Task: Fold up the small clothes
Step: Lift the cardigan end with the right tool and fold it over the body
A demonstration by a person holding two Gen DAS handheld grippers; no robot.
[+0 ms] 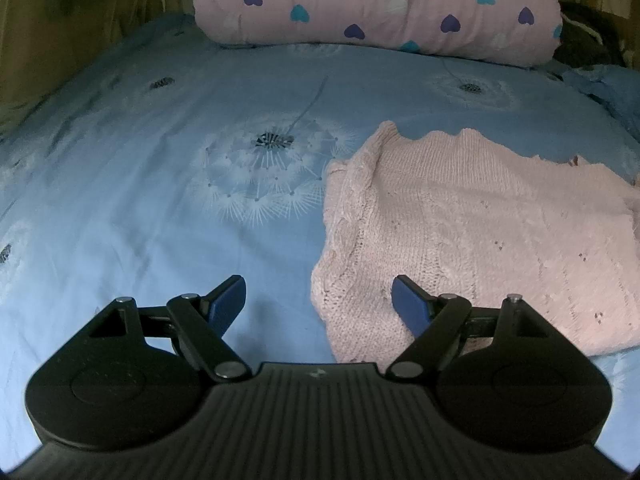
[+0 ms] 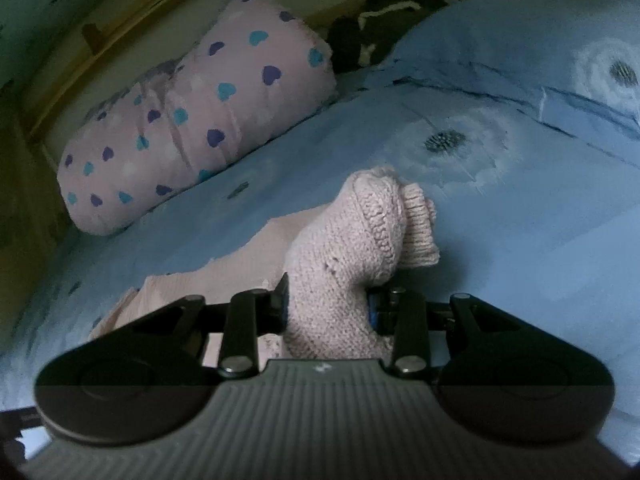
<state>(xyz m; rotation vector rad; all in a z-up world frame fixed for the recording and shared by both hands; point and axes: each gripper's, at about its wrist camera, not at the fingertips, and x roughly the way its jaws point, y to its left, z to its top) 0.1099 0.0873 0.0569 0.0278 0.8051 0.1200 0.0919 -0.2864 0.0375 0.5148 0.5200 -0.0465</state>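
One pink knitted sweater [image 1: 460, 232] is all I count for clothing, and it lies on the bed, spread on the blue sheet [image 1: 160, 200] toward the right side of my left view. Two hand-held grippers are in play. My left hand-held gripper [image 1: 318, 300] hangs above the sweater's near left edge with its jaws wide and nothing between them; its blue pads [image 1: 228, 300] are bare, one over the sheet and one over the knit. My right hand-held gripper [image 2: 326, 304] has its jaws drawn in narrow and clamped on a bunched part of the sweater [image 2: 344, 248], which looks like a sleeve, since a ribbed cuff [image 2: 418, 224] flops over at the top. That bunch stands up off the bed, while the rest of the garment trails flat to the left behind it.

One folded quilt [image 1: 372, 4], pink with teal, purple and white hearts, sits at the far end of the bed. Dandelion prints mark the sheet; I count three clear ones in the left view, the largest [image 1: 272, 176] just left of the sweater. Something dark [image 2: 380, 28] lies bundled beyond the quilt, too dim to identify. A wooden wall [image 1: 60, 20] runs along the bed's left side, and the light is low.
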